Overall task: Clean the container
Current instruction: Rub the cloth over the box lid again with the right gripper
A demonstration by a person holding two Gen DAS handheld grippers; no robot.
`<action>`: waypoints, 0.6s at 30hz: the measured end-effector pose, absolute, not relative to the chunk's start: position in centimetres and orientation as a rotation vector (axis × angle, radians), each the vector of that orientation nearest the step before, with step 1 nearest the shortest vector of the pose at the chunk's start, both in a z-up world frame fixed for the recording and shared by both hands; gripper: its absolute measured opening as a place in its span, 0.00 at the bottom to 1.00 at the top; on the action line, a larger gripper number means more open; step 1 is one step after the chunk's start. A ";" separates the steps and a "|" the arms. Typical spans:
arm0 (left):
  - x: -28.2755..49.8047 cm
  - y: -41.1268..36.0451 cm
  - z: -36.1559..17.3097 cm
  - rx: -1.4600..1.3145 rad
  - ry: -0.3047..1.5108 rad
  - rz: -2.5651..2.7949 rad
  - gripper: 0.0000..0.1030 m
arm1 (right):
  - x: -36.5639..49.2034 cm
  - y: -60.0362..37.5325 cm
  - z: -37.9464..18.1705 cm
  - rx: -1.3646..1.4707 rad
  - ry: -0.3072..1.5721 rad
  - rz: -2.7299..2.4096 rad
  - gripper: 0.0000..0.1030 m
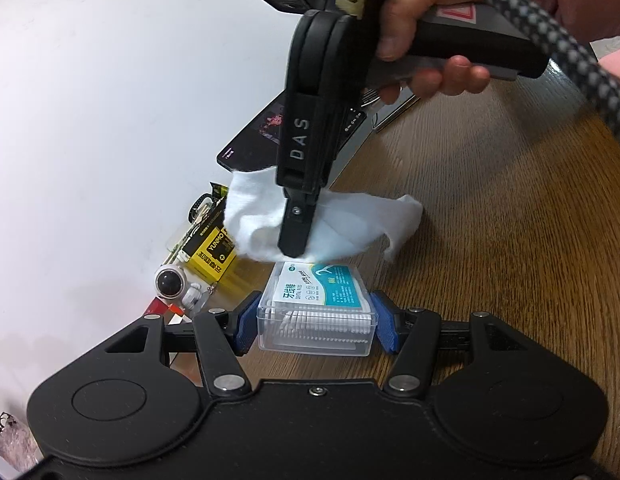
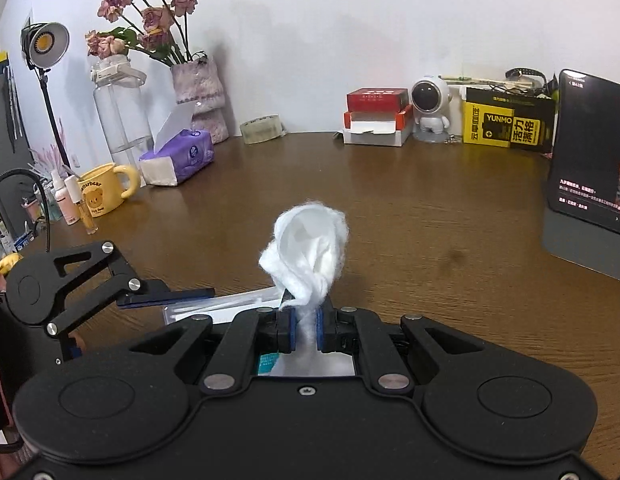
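The container [image 1: 318,312], a clear box on the wooden table [image 1: 490,220], is clamped by the left gripper [image 1: 316,326]. A white cloth [image 1: 330,220] is pinched in the closed right gripper [image 2: 306,330], apparently touching the lid's far edge; wiping across the lid is needed next.

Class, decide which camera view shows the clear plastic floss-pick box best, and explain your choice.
The left wrist view. There the floss-pick box shows whole, label up, between the left gripper's blue pads, with the white cloth at its far edge. The right wrist view shows only slivers of it behind the right gripper.
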State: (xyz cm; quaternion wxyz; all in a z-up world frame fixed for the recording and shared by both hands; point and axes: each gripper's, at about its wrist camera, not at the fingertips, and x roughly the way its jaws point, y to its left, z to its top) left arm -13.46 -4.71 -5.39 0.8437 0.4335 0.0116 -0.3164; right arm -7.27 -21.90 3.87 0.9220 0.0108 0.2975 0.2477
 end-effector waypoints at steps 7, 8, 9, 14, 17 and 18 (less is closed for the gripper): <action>-12.9 -4.9 -5.3 0.915 0.024 -0.668 0.55 | -8.2 -22.8 1.9 0.011 0.699 0.492 0.09; -12.8 -4.9 -5.2 0.915 0.024 -0.668 0.55 | -8.3 -22.8 1.9 0.010 0.703 0.492 0.09; -12.8 -4.8 -5.1 0.915 0.024 -0.668 0.55 | -8.4 -22.7 1.8 0.009 0.706 0.493 0.09; -14.1 -4.4 -5.3 0.916 0.023 -0.667 0.55 | -10.0 -21.3 2.2 -0.019 0.706 0.558 0.09; -13.9 -4.7 -5.3 0.916 0.023 -0.667 0.55 | -11.5 -20.3 2.7 -0.022 0.693 0.608 0.09; -13.9 -4.7 -5.4 0.916 0.023 -0.667 0.55 | -11.9 -20.1 2.9 -0.019 0.684 0.620 0.09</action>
